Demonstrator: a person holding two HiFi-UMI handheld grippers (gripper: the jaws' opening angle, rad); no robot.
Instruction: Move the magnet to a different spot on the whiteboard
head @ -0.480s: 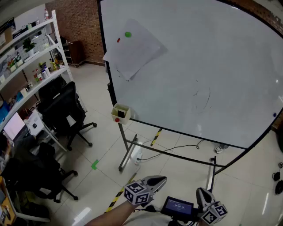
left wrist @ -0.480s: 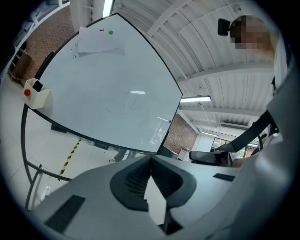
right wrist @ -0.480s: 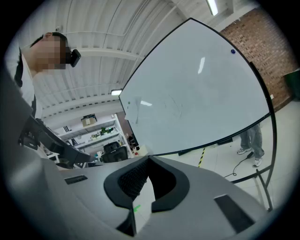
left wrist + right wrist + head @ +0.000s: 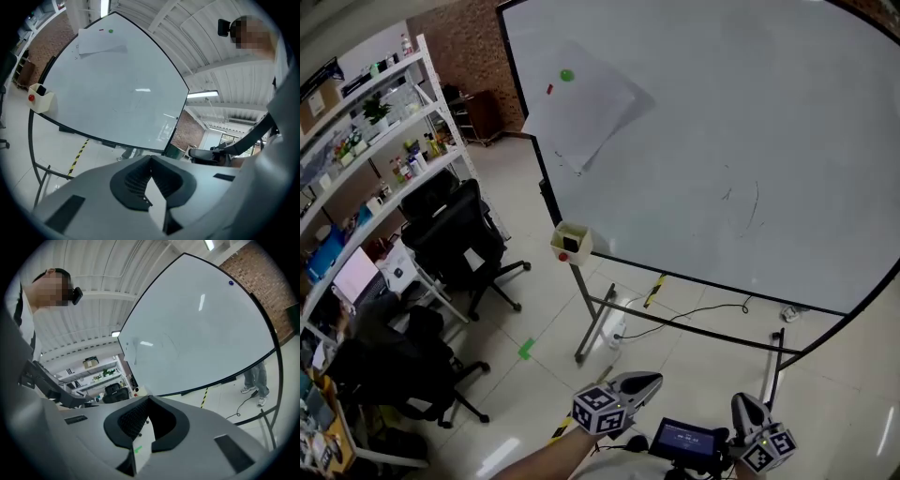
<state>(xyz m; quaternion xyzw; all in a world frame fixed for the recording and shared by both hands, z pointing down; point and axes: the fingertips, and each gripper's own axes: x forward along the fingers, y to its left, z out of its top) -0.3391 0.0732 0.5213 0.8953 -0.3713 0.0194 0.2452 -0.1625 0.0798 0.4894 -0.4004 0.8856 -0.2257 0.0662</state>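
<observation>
A round green magnet (image 4: 567, 75) pins a white paper sheet (image 4: 581, 108) near the top left of the whiteboard (image 4: 722, 141); a small red magnet (image 4: 549, 89) sits just left of it. The left gripper view shows the same green magnet (image 4: 110, 31) far off. My left gripper (image 4: 639, 382) and right gripper (image 4: 744, 405) are low at the bottom of the head view, well short of the board. Both are shut with nothing between the jaws, as the left gripper (image 4: 151, 159) and right gripper (image 4: 149, 399) show in their own views.
A yellowish box (image 4: 571, 244) with a red item hangs at the board's lower left corner. The stand's legs (image 4: 595, 323) and a cable lie on the floor. Black office chairs (image 4: 455, 244) and shelves (image 4: 375, 122) stand at left. A blue magnet (image 4: 230, 283) sits on the board's right edge.
The head view has shifted a little, so board and chairs sit further right in the picture. Both grippers stay low and shut. Nothing on the board has moved.
</observation>
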